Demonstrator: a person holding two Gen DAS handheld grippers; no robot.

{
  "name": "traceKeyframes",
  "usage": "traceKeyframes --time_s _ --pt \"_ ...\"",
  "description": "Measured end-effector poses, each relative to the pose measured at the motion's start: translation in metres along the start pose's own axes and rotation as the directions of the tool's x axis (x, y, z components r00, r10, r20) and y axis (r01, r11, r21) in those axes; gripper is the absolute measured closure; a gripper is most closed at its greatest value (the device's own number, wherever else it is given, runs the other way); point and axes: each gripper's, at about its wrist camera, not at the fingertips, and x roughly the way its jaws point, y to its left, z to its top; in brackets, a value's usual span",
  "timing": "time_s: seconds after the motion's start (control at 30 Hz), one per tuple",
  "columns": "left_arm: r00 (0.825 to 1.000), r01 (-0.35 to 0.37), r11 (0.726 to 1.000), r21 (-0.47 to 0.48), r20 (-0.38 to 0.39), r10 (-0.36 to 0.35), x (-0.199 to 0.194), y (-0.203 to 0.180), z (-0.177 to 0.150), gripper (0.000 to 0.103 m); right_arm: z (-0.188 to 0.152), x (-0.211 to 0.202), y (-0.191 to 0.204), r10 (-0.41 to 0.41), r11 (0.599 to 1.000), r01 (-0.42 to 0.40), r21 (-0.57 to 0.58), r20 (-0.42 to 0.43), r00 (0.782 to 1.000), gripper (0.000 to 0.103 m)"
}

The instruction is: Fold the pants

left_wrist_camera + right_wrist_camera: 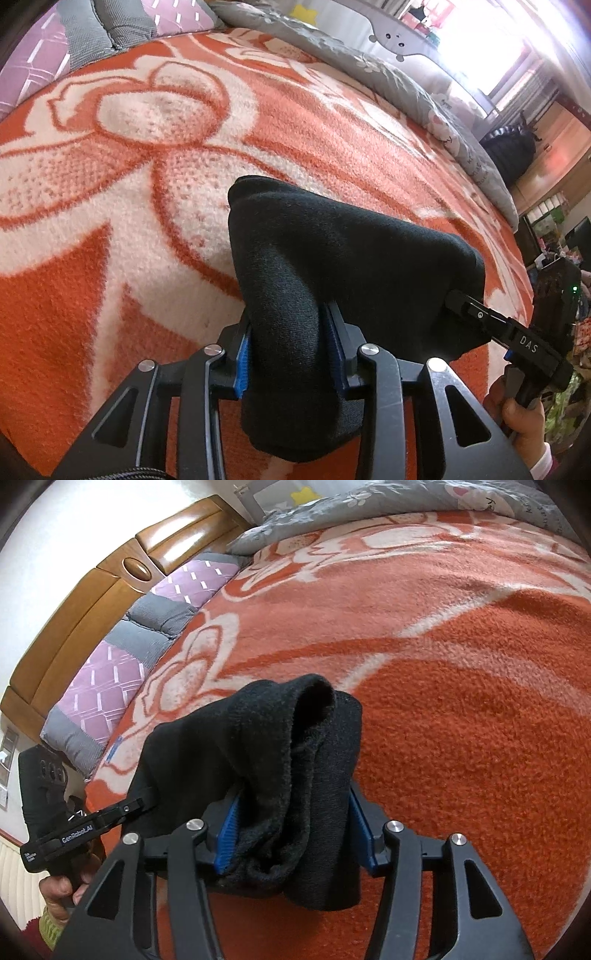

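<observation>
Hanging over the middle of the orange-and-cream blanket (155, 155), the black pants (332, 258) have loads of bare blanket all round. The grey quilt (388, 74) runs along the far edge, pillows (110, 672) sit at the headboard end. The pants look thick and fuzzy, bunched up. The left gripper (291, 354) and right gripper (291, 834) each sit part open, pinching a fat wad. Readable: "DAS", "GenRobot.AI".
</observation>
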Motion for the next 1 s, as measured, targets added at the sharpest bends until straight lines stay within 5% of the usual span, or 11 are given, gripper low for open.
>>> traceKeyframes --time_s 1.0 --pt "0.993 -0.11 0.991 0.082 0.046 0.107 -0.035 -0.014 -0.038 0.031 -0.036 -0.045 0.011 -0.082 0.996 0.084 -0.016 0.086 0.993 0.03"
